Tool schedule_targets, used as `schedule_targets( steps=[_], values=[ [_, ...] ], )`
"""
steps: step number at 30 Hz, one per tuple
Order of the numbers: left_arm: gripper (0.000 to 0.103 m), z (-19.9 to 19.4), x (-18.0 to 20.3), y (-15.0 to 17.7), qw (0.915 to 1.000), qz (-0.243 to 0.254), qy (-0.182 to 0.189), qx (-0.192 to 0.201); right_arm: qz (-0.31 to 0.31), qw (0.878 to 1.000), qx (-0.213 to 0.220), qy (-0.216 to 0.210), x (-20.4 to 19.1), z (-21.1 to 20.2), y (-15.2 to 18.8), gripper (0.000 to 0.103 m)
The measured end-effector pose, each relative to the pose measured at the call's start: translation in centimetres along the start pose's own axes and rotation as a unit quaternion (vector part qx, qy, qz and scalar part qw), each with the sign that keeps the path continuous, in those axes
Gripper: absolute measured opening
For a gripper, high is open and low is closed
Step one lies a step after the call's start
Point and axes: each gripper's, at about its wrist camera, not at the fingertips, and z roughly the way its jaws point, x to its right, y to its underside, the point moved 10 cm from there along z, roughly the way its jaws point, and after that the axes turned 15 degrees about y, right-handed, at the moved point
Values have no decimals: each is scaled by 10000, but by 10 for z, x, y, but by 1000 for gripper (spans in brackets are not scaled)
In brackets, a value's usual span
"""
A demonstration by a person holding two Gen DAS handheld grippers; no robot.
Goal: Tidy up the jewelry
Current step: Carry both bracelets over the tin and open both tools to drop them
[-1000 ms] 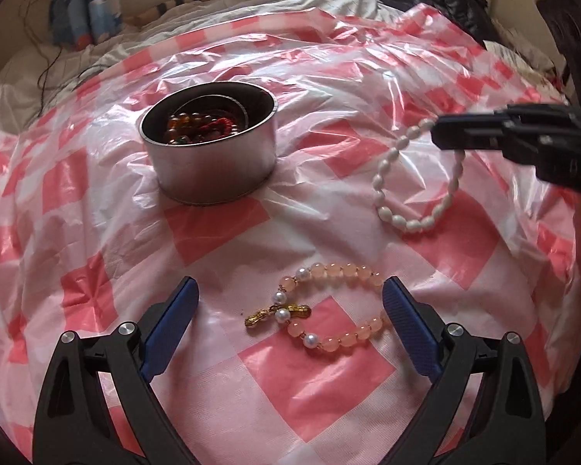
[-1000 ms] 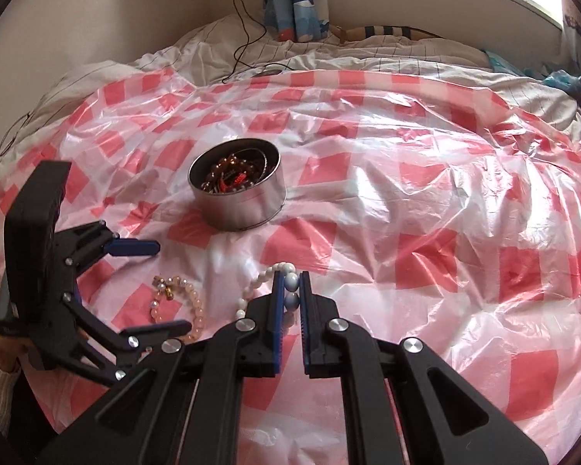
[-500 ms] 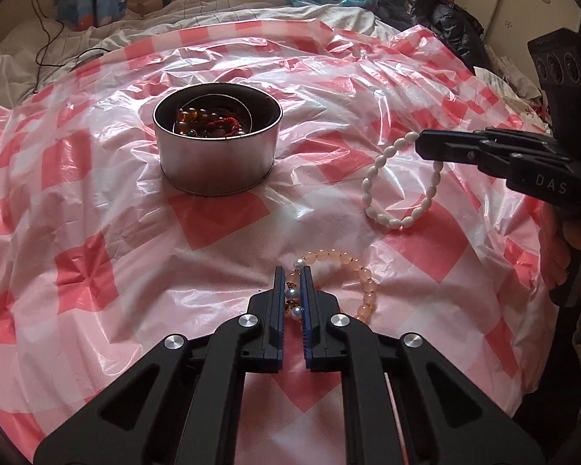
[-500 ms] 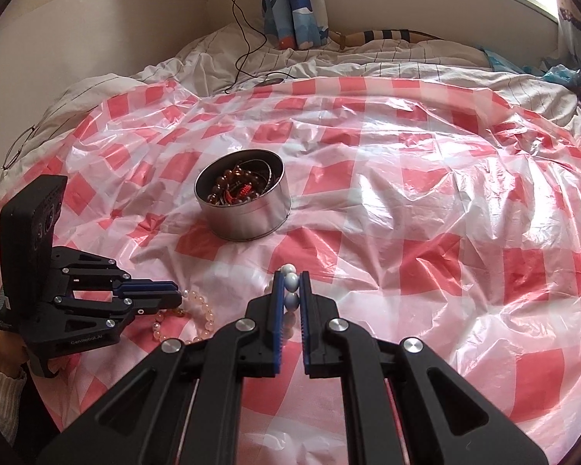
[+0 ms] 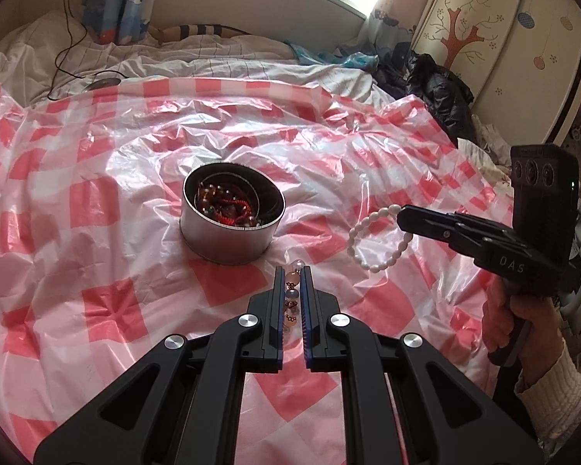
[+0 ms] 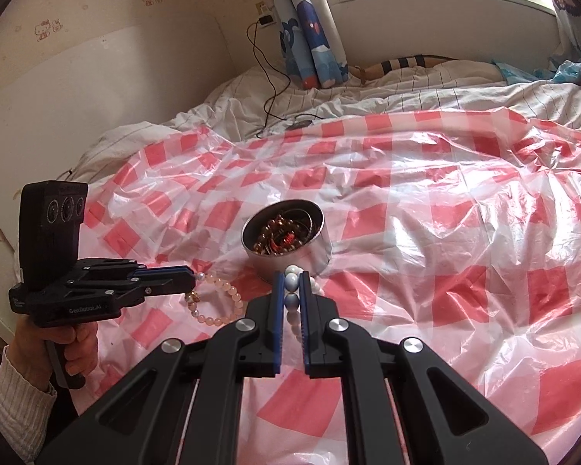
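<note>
Claws both clamped: left claw (image 5: 291, 276) on pink bracelet (image 6: 220, 297), right claw (image 6: 291, 279) on white bracelet (image 5: 372, 237).

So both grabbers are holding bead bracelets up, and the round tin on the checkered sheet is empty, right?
Not quite: the round tin isn't empty. The right wrist view shows brown and red beads piled inside it. The rest is right: the left gripper pinches the pink bracelet, the right gripper the white bracelet.
</note>
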Motion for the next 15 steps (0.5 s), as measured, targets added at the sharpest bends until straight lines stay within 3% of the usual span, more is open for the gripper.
schedule_targets(
  steps=[6,12,15],
  values=[
    [6,-7,0,-42,9992,-70,-59,396,251,9978,472,-387,-4,-15,-22,8],
    [7,22,-20,-75,9989,-182,-93,417,365,9973,517,-379,1,-17,-25,8],
    [7,47,-49,-74,9982,-317,-476,187,392,9974,489,-368,3,-14,-25,8]
  ],
)
